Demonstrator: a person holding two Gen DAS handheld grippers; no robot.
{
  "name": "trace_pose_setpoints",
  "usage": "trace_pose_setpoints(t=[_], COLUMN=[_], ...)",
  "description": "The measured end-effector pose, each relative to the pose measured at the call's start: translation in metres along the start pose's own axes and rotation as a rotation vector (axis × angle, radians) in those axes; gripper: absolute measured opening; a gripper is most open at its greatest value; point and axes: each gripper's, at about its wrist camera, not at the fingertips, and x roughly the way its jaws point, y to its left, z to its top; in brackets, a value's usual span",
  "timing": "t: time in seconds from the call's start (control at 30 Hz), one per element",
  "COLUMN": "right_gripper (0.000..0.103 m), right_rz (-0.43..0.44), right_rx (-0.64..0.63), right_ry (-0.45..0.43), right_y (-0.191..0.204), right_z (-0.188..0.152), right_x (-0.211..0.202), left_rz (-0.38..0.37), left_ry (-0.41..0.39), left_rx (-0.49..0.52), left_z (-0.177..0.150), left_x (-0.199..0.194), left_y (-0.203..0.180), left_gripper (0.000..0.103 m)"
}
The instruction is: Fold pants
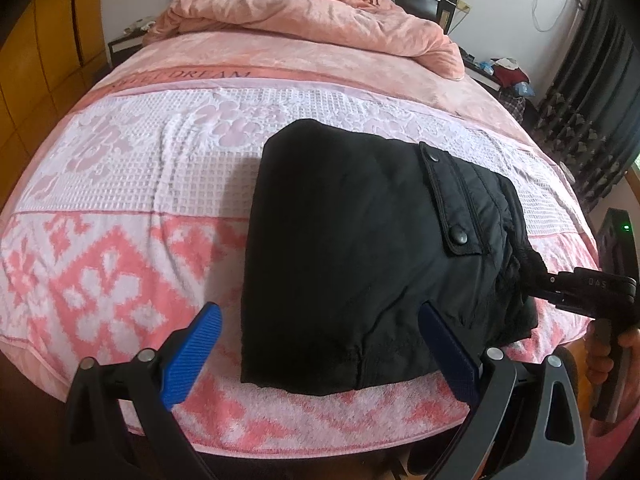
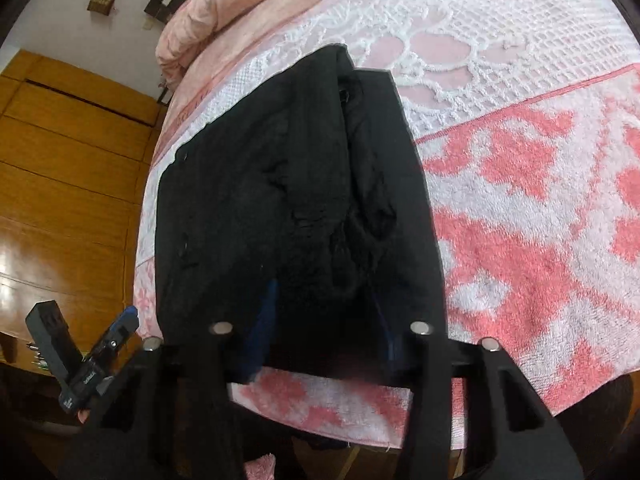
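The black pants [image 1: 352, 248] lie folded into a compact bundle near the front edge of the bed, a snap-flap pocket [image 1: 448, 200] on top. My left gripper [image 1: 320, 356] is open, its blue fingers [image 1: 196, 356] apart just in front of the bundle's near edge, holding nothing. My right gripper [image 1: 536, 280] reaches into the bundle's right side. In the right wrist view the pants [image 2: 280, 184] fill the centre and the right gripper [image 2: 324, 312] has its blue fingers [image 2: 264, 320] apart around the folded layers' edge; whether they pinch the cloth is hidden by dark fabric.
The bed carries a pink and white floral blanket [image 1: 120, 240]. A crumpled pink duvet [image 1: 304, 16] lies at the head. A wooden wardrobe [image 2: 68, 168] stands to the left, and dark curtains [image 1: 592, 112] and a cluttered nightstand [image 1: 504, 76] to the right.
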Motion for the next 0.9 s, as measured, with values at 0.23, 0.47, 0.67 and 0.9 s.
trace_pose_setpoints(t=[0.23,0.47,0.67,0.9], right_gripper=[0.024,0.023,0.023,0.037], right_rz=[0.036,-0.025,-0.057,-0.077], right_rx=[-0.075,-0.086,-0.005,-0.069], right_ry=[-0.046,-0.027,0.039,-0.019], right_y=[0.024,0.028,-0.008,0.0], right_z=[-0.005,-0.007,-0.008,-0.012], right_x=[-0.033,-0.044,0.001,-0.026], left_rz=[-0.007,-0.007,-0.002,0.009], left_ry=[-0.001,-0.008,0.003,0.022], left_rx=[-0.011,0.01,0.008,-0.034], left_z=[-0.002,-0.004,-0.008,-0.013], left_x=[-0.003,-0.008,-0.007,0.001], left_y=[0.0,-0.007,-0.005,0.003], left_gripper=[0.099,0.099,0.099,0.099])
